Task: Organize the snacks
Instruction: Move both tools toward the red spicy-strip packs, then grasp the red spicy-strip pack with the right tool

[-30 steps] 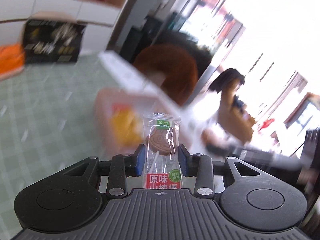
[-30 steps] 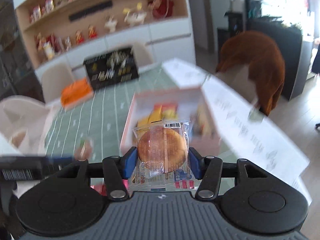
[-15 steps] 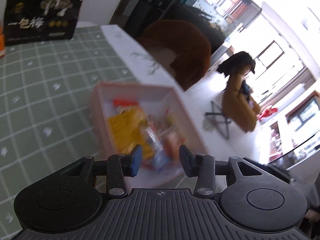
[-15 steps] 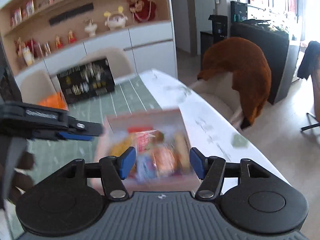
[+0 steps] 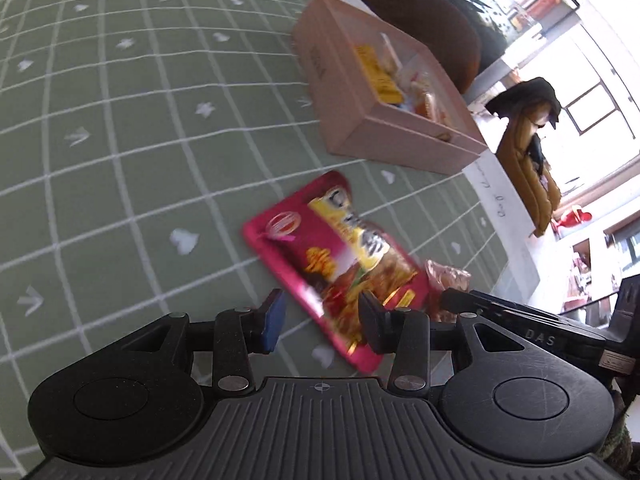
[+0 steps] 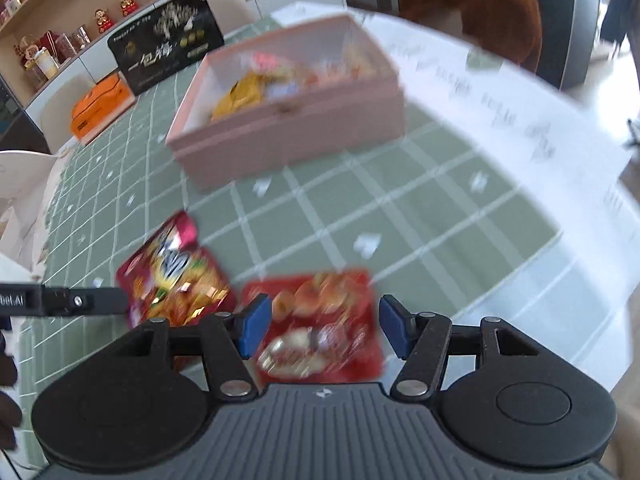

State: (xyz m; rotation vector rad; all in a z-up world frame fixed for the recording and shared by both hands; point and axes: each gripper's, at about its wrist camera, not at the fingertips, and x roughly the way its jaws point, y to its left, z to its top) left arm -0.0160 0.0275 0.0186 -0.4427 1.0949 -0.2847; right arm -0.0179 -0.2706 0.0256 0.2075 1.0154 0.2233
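Note:
A pink box [image 5: 360, 136] holding several snacks stands on the green checked tablecloth [image 5: 120, 120]. In front of it lies a magenta snack packet [image 5: 344, 248], with its near end under my open left gripper [image 5: 320, 320]. Nothing is gripped. Beside the magenta packet [image 6: 172, 280] a red snack packet [image 6: 328, 300] lies flat. My right gripper [image 6: 324, 326] hovers over the red packet, jaws opening, pads clear of it. The pink box [image 6: 288, 140] sits beyond. A small pinkish wrapped snack [image 5: 446, 278] lies right of the magenta packet.
A black gift box [image 6: 168, 40] and an orange box [image 6: 100, 108] stand at the table's far end. A white patterned runner [image 6: 500, 100] covers the right edge. A brown chair [image 6: 480, 4] stands beyond it. The right gripper's arm [image 5: 520, 320] crosses the left wrist view.
A second ago each gripper held a wrapped snack above the pink box. Both let go over it, then dropped low toward the packets on the tablecloth.

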